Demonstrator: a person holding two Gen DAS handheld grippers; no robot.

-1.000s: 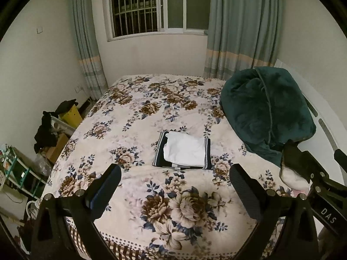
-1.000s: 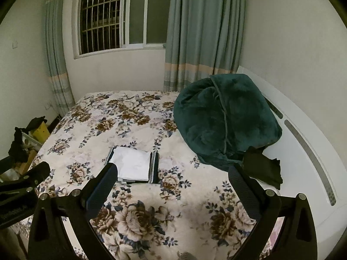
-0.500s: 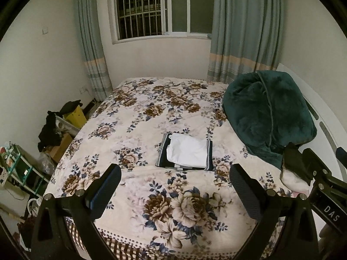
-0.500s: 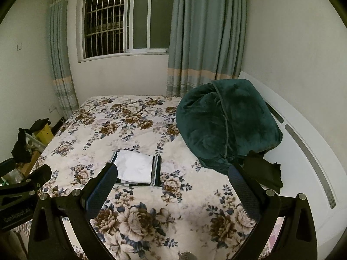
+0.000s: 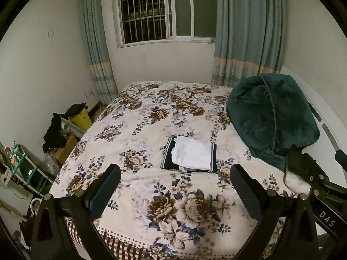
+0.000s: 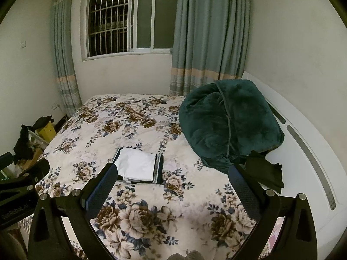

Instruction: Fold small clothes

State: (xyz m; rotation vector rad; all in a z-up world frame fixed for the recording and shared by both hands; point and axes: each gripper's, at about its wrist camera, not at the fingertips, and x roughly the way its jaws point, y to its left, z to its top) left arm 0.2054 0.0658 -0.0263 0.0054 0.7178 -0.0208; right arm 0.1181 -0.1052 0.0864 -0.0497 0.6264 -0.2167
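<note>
Left gripper (image 5: 175,189) and right gripper (image 6: 171,187) both stand spread wide, holding nothing, above the floral bedspread (image 5: 151,112). A folded white garment (image 5: 192,155) lies on a dark striped piece (image 5: 213,158), apparently also folded, at 12 o'clock from the left gripper, well apart. Dark crumpled clothing (image 6: 263,172) sits at 2 o'clock, touching the green blanket (image 6: 227,125).

— What differs from a second ago?

— Both cameras sit higher and farther back: the window (image 5: 167,10) shows more of itself at the top of the frame, and the folded pile (image 5: 190,156) lies slightly lower.

— And the grippers?

— In the left view the right gripper (image 5: 321,177) at the right edge has dropped lower, uncovering more of the dark garment (image 6: 263,173).
</note>
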